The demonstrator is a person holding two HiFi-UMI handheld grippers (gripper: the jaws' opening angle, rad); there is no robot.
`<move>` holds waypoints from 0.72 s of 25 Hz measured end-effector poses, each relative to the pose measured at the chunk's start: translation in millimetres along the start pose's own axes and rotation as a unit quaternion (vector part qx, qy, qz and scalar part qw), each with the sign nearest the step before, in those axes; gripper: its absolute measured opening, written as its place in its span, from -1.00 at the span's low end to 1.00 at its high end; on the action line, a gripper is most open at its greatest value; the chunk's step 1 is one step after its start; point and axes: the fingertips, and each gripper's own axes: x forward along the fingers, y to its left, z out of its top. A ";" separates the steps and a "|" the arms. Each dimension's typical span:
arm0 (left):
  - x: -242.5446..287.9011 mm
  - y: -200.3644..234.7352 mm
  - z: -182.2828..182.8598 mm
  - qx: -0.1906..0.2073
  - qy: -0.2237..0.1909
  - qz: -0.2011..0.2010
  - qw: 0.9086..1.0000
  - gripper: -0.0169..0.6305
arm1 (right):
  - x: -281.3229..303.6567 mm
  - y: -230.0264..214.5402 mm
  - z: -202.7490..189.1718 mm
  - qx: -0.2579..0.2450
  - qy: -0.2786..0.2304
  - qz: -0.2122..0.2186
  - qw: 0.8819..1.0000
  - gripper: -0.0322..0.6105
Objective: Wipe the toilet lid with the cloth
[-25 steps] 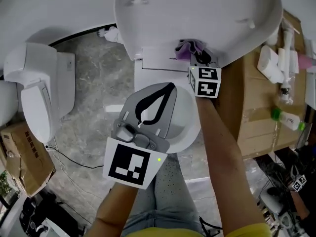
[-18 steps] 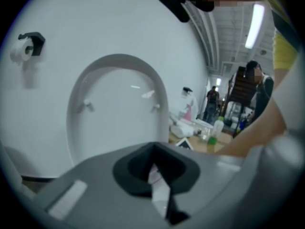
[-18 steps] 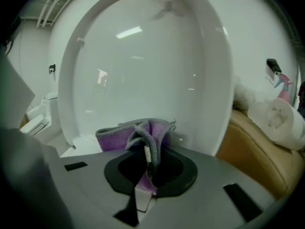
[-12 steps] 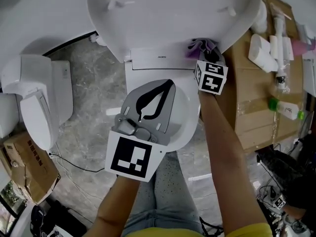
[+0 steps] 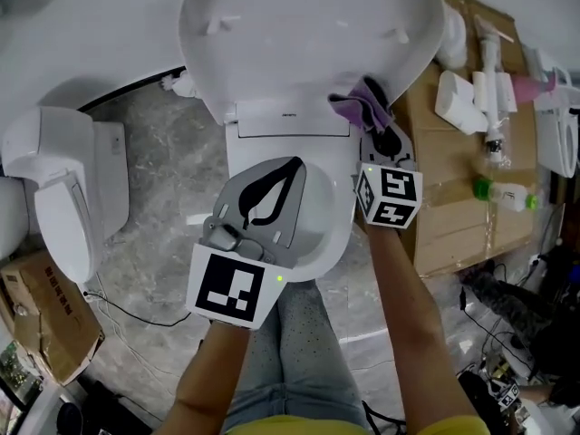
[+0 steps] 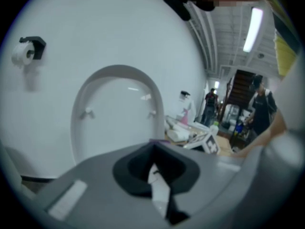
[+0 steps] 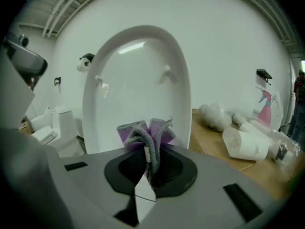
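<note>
The white toilet lid [image 5: 308,34] stands raised above the bowl [image 5: 331,234]. My right gripper [image 5: 379,132] is shut on a bunched purple cloth [image 5: 361,105], which sits at the lid's lower right edge; I cannot tell whether it touches. In the right gripper view the cloth [image 7: 145,133] sticks up from the shut jaws of the right gripper [image 7: 148,162], with the lid [image 7: 138,80] right behind it. My left gripper [image 5: 279,178] hovers over the bowl, shut and holding nothing. The left gripper view shows the left gripper [image 6: 153,150] facing the lid [image 6: 116,116].
A second white toilet [image 5: 63,188] stands at the left. A cardboard box [image 5: 453,179] at the right carries spray bottles and paper rolls [image 5: 462,102]. Another carton [image 5: 36,306] and cables lie on the floor. A paper holder [image 6: 26,51] hangs on the wall. People [image 6: 259,109] stand far off.
My right gripper has lifted the cloth out from under the lid's rim and drawn back toward me. The left gripper has stayed put over the bowl.
</note>
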 end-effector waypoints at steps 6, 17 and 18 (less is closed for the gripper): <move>-17.5 -2.3 18.5 0.007 -0.010 0.004 1.000 -0.96 | -73.6 31.6 62.9 0.006 -0.064 0.033 0.997 -0.75; -52.2 -15.0 52.6 0.015 -0.021 0.006 1.000 -0.96 | -164.8 62.6 140.2 -0.027 -0.109 0.052 0.992 -0.75; -54.4 -11.2 57.4 0.019 -0.022 0.010 1.000 -0.96 | -169.6 64.5 146.8 -0.028 -0.111 0.056 0.992 -0.75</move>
